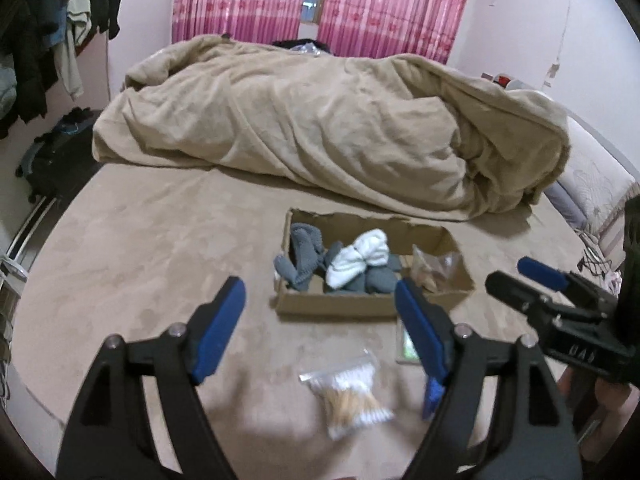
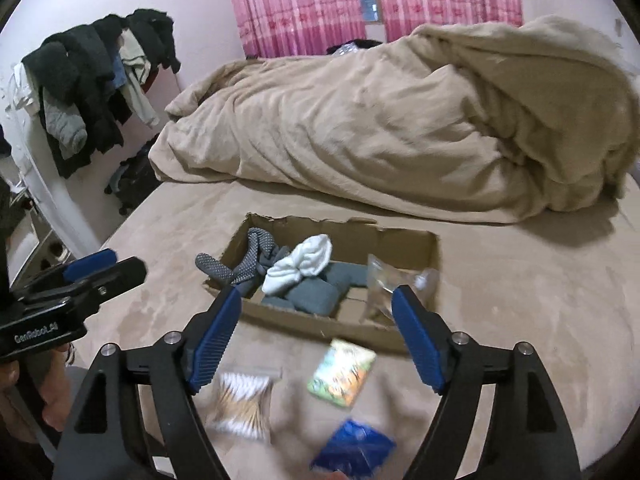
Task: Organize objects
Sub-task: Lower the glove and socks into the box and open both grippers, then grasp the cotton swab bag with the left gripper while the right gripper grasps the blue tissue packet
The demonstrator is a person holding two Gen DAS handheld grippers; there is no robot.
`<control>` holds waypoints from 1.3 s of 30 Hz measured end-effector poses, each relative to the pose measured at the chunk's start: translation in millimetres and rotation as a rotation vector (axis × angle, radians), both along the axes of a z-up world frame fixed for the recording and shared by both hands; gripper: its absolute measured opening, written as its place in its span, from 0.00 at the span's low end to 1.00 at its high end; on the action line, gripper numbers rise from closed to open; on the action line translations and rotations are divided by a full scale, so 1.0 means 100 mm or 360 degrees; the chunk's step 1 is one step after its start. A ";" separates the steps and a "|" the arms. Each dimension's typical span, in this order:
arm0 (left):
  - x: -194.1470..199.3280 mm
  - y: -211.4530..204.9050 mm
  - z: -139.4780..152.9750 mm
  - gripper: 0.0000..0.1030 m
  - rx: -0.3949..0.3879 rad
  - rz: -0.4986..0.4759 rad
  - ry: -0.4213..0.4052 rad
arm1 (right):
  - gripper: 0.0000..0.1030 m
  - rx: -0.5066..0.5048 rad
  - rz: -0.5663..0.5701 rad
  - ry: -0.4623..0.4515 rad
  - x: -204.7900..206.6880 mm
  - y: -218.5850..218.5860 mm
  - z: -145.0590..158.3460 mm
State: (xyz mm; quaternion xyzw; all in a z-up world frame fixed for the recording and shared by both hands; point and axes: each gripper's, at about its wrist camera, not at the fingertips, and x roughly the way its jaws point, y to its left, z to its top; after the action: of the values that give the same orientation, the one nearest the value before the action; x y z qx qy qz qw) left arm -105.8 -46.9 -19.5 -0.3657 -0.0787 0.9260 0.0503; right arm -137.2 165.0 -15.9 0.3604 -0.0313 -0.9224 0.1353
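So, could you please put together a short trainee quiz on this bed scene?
1. True or false: the white socks lie inside the cardboard box.
2. Which lies nearest the box's front wall: A) bag of cotton swabs B) colourful packet C) blue packet?
3. Fill in: neither the left gripper nor the right gripper holds ____.

Key: 1 true; 2 B; 3 anything, both stand open.

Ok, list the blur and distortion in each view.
Left wrist view: fisheye bends the bed edge, dark corners; cotton swab bag smeared, cardboard box sharper. Right wrist view: same warp; swab bag, colourful packet and blue packet blurred, curtains sharper.
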 end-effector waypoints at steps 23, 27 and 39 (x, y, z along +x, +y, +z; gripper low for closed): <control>0.72 0.17 -0.21 0.77 -0.0033 0.0018 -0.0174 | 0.78 0.0160 -0.0103 -0.0021 0.97 0.46 0.11; 0.69 0.20 -0.40 0.79 -0.0057 0.0009 -0.0239 | 0.78 0.0168 -0.0105 -0.0098 0.99 0.50 -0.09; 0.38 0.41 -1.10 0.87 -0.0031 -0.0028 -0.0422 | 0.79 0.0138 -0.0080 -0.0341 0.70 0.47 -0.89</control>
State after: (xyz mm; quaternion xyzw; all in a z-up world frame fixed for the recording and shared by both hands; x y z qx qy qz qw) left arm -68.2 -5.6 -129.7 -0.4860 -0.0726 0.8699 0.0439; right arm -67.4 211.6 -105.4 0.4616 -0.0147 -0.8822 0.0924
